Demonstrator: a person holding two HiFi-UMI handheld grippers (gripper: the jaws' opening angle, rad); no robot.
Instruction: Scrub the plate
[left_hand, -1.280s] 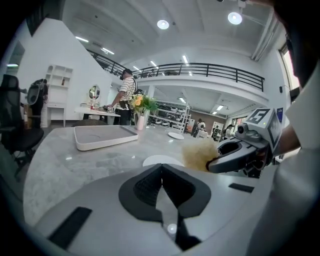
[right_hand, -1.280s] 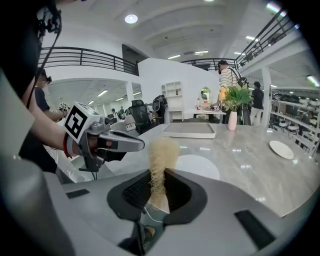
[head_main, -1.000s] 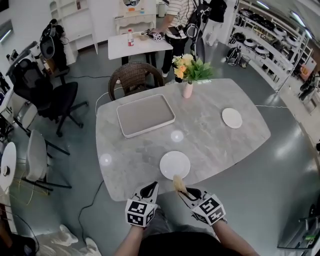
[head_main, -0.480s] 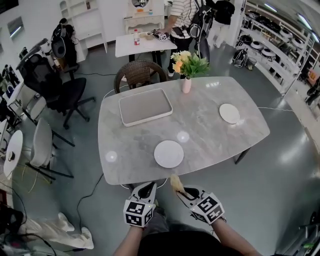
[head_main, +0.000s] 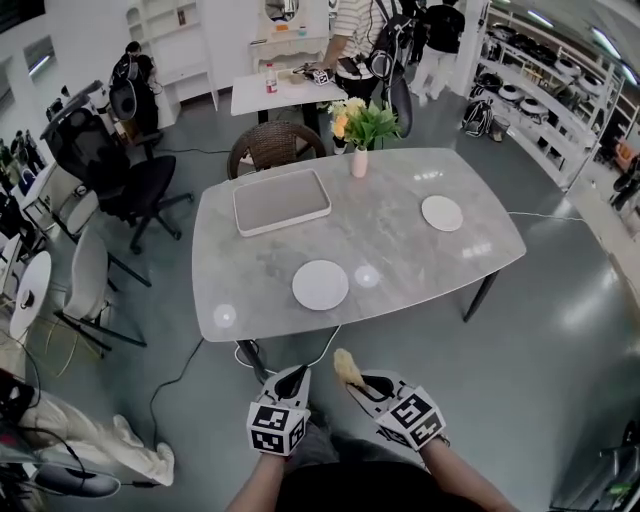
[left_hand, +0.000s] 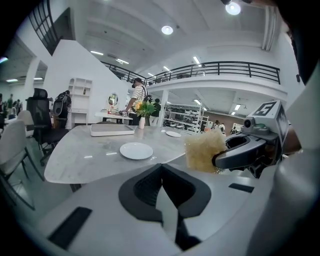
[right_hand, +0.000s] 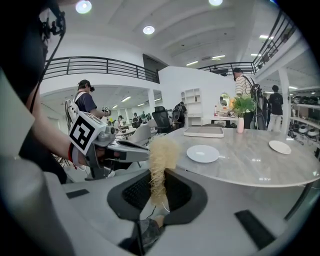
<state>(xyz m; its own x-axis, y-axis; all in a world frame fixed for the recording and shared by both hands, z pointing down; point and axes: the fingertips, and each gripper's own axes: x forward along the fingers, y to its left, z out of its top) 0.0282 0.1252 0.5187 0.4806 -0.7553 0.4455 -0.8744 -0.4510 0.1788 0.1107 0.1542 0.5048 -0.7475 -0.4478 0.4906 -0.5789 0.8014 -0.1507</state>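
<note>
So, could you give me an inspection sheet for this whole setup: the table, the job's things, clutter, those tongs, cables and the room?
Surface: grey stone-look table, glossy, no spills seen.
Job's things: white plate near the front edge; yellow scrubber.
Clutter: second plate, tray, vase of flowers.
Grippers: left tongs shut and empty; right tongs shut on the yellow scrubber; both short of the table edge.
Cables: dark cable lying on the floor by the table's near left corner.
Surroundings: wicker chair, office chair, far table with people standing at it, shelving.
</note>
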